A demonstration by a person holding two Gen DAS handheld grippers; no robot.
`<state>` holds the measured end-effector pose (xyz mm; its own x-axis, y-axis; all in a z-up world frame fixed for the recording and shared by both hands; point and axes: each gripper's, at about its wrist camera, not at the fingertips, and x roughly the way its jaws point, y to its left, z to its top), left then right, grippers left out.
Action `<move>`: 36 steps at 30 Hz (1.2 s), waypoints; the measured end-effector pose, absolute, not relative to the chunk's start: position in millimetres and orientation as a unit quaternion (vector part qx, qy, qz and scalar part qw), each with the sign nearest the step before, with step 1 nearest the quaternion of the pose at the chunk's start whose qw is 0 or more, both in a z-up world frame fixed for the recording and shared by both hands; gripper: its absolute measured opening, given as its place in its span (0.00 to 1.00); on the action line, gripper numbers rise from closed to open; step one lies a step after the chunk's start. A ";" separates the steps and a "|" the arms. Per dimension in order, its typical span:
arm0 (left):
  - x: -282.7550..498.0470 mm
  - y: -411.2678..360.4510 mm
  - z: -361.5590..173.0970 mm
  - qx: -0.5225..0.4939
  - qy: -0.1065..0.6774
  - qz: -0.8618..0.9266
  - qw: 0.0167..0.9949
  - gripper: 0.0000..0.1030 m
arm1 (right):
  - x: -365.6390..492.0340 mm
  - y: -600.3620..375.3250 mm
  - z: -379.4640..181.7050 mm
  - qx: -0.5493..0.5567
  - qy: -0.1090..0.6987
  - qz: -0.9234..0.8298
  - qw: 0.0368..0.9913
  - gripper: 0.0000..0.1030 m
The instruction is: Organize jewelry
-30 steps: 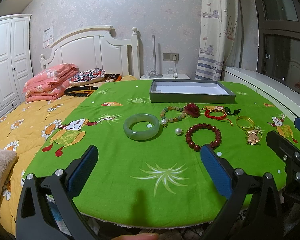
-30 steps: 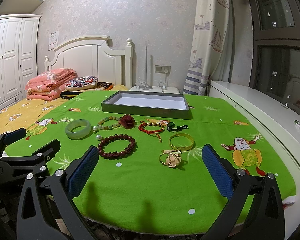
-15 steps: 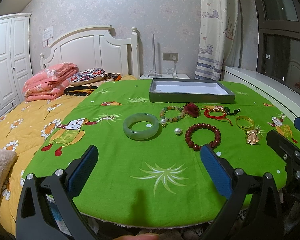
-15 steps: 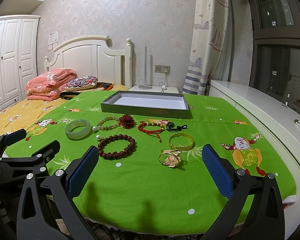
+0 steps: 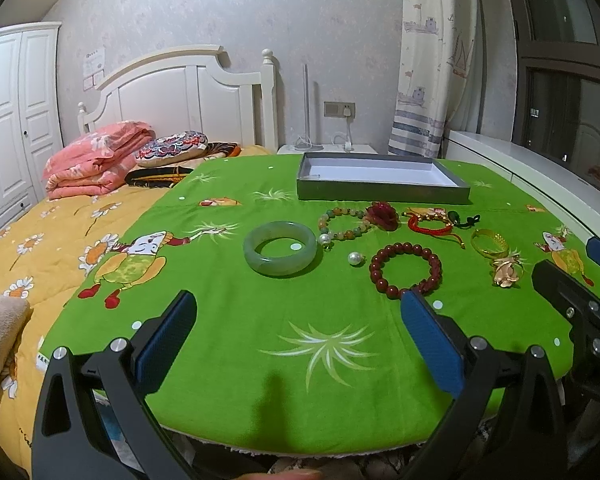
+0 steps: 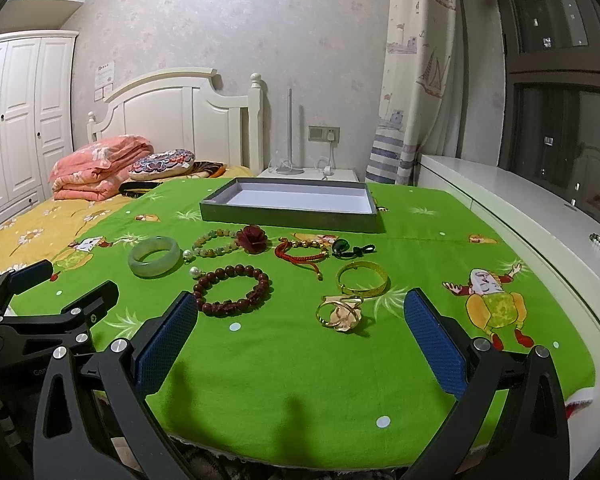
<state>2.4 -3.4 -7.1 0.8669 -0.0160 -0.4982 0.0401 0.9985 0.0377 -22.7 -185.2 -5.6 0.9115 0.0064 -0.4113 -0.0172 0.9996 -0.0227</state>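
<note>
The desk carries an empty grey tray at the back, so nothing seems sorted yet. In front lie the jade bangle, bead bracelet, gold bangle and a pearl, possibly loose. Both left tongs and right tongs hover spread wide, holding nothing.

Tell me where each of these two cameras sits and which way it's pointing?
Left wrist: rides the left gripper, open, looking across the green cloth at the jade bangle; the right gripper's tips show at right.
Right wrist: rides the right gripper, open, facing the gold bangle and flower ring; the left gripper shows at left.
Both share the red bead bracelet and grey tray.
</note>
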 end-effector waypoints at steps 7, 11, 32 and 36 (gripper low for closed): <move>4.0 -2.7 -10.8 0.018 0.263 -0.022 0.964 0.96 | -22.1 -187.8 -8.3 -0.006 0.215 0.006 0.977 0.94; 4.4 -2.4 -12.4 0.018 0.266 -0.030 0.963 0.96 | -20.5 -188.6 -10.8 -0.005 0.221 0.008 0.975 0.94; 20.3 3.2 -35.9 0.011 0.311 -0.046 0.949 0.96 | 8.1 -221.8 -30.9 0.022 0.265 -0.016 0.964 0.90; 13.9 -5.2 -32.1 0.032 0.282 -0.052 0.957 0.96 | 13.2 -222.9 -36.1 0.018 0.272 -0.017 0.962 0.88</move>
<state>13.9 -5.2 -32.1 0.8350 -0.0822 -0.5440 0.1182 0.9925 0.0315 13.2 -222.9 -36.1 0.8513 -0.0220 -0.5243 0.0418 0.9988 0.0259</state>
